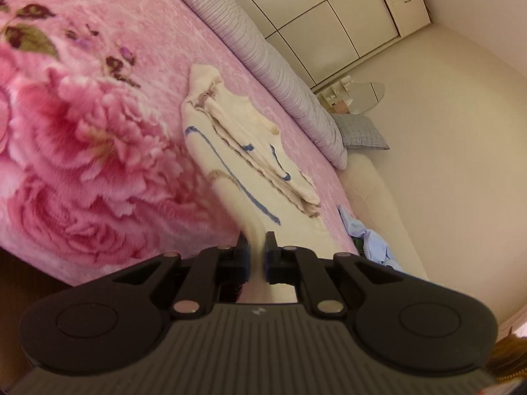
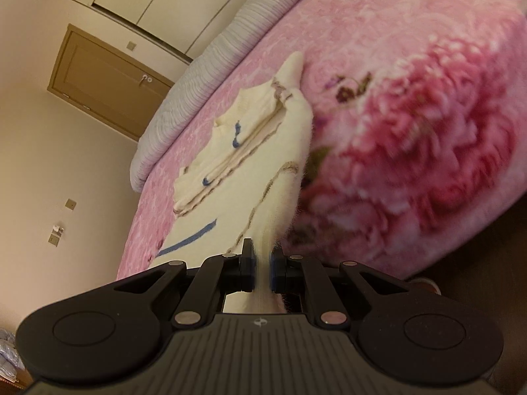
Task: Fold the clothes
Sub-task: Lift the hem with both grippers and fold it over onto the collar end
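Note:
A cream garment (image 1: 230, 151) with blue lines and brown trim lies on the pink floral bedspread (image 1: 82, 115), its far part folded into layers. My left gripper (image 1: 256, 247) is shut on the garment's near edge, and the cloth rises taut from the bed into its jaws. In the right wrist view the same cream garment (image 2: 243, 164) stretches toward me, and my right gripper (image 2: 262, 256) is shut on another part of its near edge. Both grippers hold the cloth lifted near the bed's edge.
A striped grey-white rolled quilt (image 1: 280, 65) runs along the far side of the bed, with a checked pillow (image 1: 362, 131) at its end. Light blue clothes (image 1: 372, 240) lie beside the bed. A wardrobe (image 1: 329, 16) and a brown door (image 2: 105, 79) stand behind.

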Demonstrator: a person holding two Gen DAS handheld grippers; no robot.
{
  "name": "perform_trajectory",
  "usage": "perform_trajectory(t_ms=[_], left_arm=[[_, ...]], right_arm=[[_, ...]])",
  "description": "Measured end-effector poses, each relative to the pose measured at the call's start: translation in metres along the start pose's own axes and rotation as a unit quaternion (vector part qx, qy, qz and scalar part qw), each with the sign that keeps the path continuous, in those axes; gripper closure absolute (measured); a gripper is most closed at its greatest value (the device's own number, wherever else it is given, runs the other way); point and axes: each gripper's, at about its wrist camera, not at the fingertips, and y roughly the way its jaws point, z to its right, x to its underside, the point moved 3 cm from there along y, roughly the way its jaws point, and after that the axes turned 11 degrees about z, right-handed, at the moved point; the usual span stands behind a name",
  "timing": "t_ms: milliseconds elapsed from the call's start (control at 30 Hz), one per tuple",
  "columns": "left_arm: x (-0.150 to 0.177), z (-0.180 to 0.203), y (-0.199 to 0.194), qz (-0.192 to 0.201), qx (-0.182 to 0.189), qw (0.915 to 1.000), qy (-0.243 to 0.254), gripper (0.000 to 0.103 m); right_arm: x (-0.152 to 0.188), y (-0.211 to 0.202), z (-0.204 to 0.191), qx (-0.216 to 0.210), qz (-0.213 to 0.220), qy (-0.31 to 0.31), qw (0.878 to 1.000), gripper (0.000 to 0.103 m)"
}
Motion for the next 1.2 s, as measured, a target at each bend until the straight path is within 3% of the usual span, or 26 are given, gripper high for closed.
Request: perform_trajectory(t_ms=[133,300,500,600,700,767,833,1000,1200], left_arm=[[-0.012,0.006,0.003,0.009,0.012,0.9999,-0.003,0.098],[-0.054,0.02,0.037,0.016,0.029,0.9994,-0.003,0.098],[-0.134,0.023,0.14,0.018,0.032,0.9992,0.013,0.097],[-0.167,0.007,0.204,0.02,0.009,0.9998,-0.004,0.094],[-0.193,-0.016,0.256,0.029,-0.03,0.9989,-0.023,0.085],[-0.206,-0.029,0.271,0.04,-0.06,0.9973,-0.018,0.081],[-0.211,-0.041,0.277,0.04,-0.079,0.996,-0.011,0.077],[-0.2,-0.05,0.291,-0.018,-0.092,0.9949,0.036,0.072],[-0.187,-0.04,0.311,-0.041,-0.092,0.9909,0.089,0.065]], right_arm=[[-0.004,-0.002,-0.005,-0.009,0.003,-0.003,1.0,0.093],[-0.062,0.048,-0.022,-0.018,0.022,-0.014,1.0,0.093],[-0.135,0.114,-0.043,-0.026,0.045,-0.028,0.998,0.093],[-0.171,0.152,-0.046,-0.021,0.057,-0.026,0.998,0.093],[-0.196,0.206,-0.02,0.022,0.057,0.024,0.998,0.079],[-0.206,0.233,-0.003,0.046,0.059,0.046,0.996,0.046],[-0.211,0.244,0.008,0.054,0.068,0.042,0.995,0.029],[-0.211,0.256,0.027,0.065,0.056,0.009,0.996,0.027],[-0.2,0.271,0.03,0.073,0.009,-0.047,0.996,0.033]])
